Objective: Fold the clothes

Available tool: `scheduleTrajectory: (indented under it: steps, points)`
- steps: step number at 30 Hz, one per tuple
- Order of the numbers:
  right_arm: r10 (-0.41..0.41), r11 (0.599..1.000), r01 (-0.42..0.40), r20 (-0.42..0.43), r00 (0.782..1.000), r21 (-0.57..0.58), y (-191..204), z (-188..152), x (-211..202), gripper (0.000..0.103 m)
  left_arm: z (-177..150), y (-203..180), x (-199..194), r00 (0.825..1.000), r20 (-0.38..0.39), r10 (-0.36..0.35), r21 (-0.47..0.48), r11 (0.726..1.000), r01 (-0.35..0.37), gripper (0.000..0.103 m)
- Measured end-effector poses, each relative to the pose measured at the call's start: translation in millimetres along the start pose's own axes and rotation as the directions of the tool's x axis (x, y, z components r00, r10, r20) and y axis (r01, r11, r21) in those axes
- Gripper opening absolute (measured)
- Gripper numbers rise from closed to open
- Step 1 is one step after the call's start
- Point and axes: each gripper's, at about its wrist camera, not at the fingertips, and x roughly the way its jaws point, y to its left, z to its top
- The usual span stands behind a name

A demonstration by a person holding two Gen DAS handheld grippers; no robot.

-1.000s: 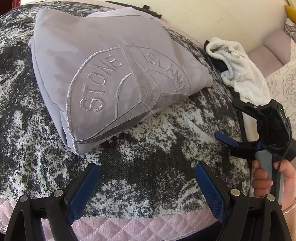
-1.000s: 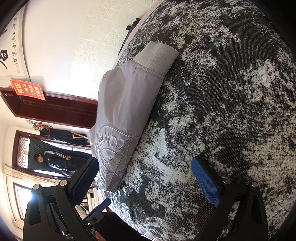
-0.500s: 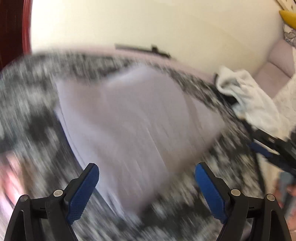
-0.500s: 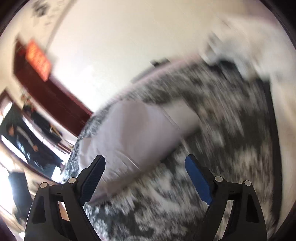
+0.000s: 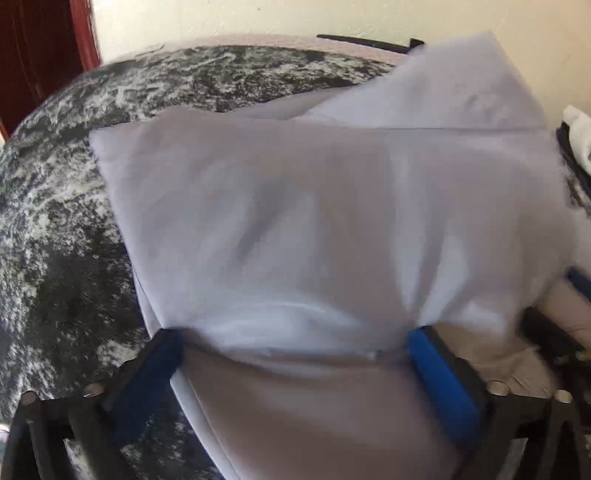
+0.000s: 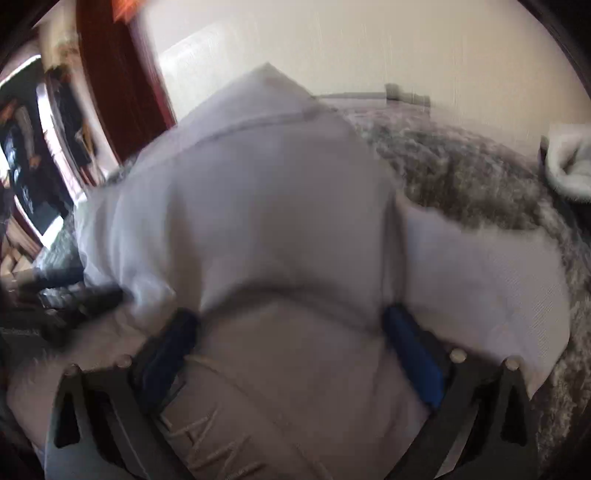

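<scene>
left view only: folded jacket (image 5: 332, 229) lying crosswise on blanket (image 5: 66, 221). right view only: stitched letters. both grippers (image 5: 295, 343) (image 6: 291, 332) opening, jacket between jaws.

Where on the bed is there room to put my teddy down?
Bare black-and-white bedspread lies left of the folded grey jacket, toward the red door frame. Another bare patch sits between jacket and white towel. The near edge is crowded by both grippers.
</scene>
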Motion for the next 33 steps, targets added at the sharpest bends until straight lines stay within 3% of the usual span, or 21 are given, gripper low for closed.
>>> scheduleTrajectory:
  steps: [2,4,5,7,8,9,12,13,15,17,20,22,24,27,29,30,31,32,33]
  points:
    - [0.038,0.999,-0.037,-0.027,0.999,0.034,-1,16,-12,0.1,7,28,-25,0.991,-0.002,-0.134,-0.126,0.983,0.133,0.099]
    - [0.21,0.964,-0.217,0.063,0.976,0.151,-17,21,-47,0.1,6,65,-55,0.963,0.048,-0.264,-0.265,0.926,0.267,0.1]
    - [0.283,0.932,-0.299,0.106,0.953,0.206,-26,20,-63,0.101,1,86,-68,0.956,0.076,-0.284,-0.331,0.897,0.293,0.1]
    - [0.43,0.814,-0.458,0.16,0.889,0.357,-52,7,-82,0.103,-8,112,-76,0.959,0.08,-0.271,-0.432,0.858,0.278,0.1]
    - [0.477,0.752,-0.496,0.162,0.864,0.433,-63,-2,-82,0.103,-9,117,-71,0.955,0.062,-0.29,-0.454,0.844,0.285,0.1]
    - [0.51,0.689,-0.507,0.152,0.847,0.518,-75,-15,-75,0.103,-9,115,-61,0.948,0.033,-0.315,-0.46,0.838,0.294,0.1]
    - [0.532,0.555,-0.476,0.149,0.834,0.682,-99,-50,-45,0.103,-9,102,-31,0.929,-0.041,-0.368,-0.463,0.831,0.309,0.1]
    - [0.527,0.516,-0.459,0.154,0.836,0.724,-104,-61,-35,0.103,-7,94,-24,0.93,-0.049,-0.365,-0.452,0.838,0.305,0.1]
    - [0.524,0.411,-0.438,0.186,0.831,0.8,-116,-81,-13,0.103,-6,81,-19,0.949,-0.058,-0.31,-0.422,0.869,0.258,0.1]
    - [0.518,0.37,-0.458,0.23,0.824,0.808,-121,-83,-3,0.103,-6,73,-7,0.956,-0.079,-0.283,-0.41,0.883,0.228,0.1]
    - [0.52,0.365,-0.454,0.227,0.824,0.813,-124,-74,15,0.103,2,64,2,0.964,-0.066,-0.258,-0.393,0.895,0.212,0.101]
    - [0.515,0.363,-0.441,0.217,0.829,0.821,-126,-68,28,0.103,11,60,5,0.959,-0.033,-0.282,-0.398,0.884,0.247,0.1]
    - [0.491,0.372,-0.419,0.208,0.846,0.828,-127,-61,38,0.103,19,55,8,0.958,-0.017,-0.286,-0.381,0.888,0.258,0.083]
    - [0.442,0.388,-0.376,0.187,0.877,0.842,-131,-49,53,0.103,28,40,12,0.981,-0.016,-0.194,-0.276,0.944,0.183,0.069]
    - [0.41,0.406,-0.347,0.17,0.896,0.845,-133,-40,61,0.103,31,33,7,0.99,0.001,-0.144,-0.22,0.965,0.14,0.058]
    - [0.395,0.426,-0.333,0.158,0.905,0.842,-134,-35,64,0.103,33,31,5,0.993,0.01,-0.119,-0.193,0.974,0.118,0.051]
    - [0.389,0.477,-0.327,0.138,0.911,0.816,-132,-29,65,0.101,35,28,2,0.995,0.021,-0.093,-0.17,0.981,0.095,0.048]
    - [0.379,0.525,-0.32,0.12,0.918,0.789,-130,-23,66,0.091,35,27,-2,0.997,0.034,-0.075,-0.152,0.985,0.079,0.042]
    - [0.357,0.564,-0.313,0.116,0.927,0.764,-128,-21,65,0.039,35,28,-8,0.997,0.049,-0.059,-0.136,0.989,0.065,0.037]
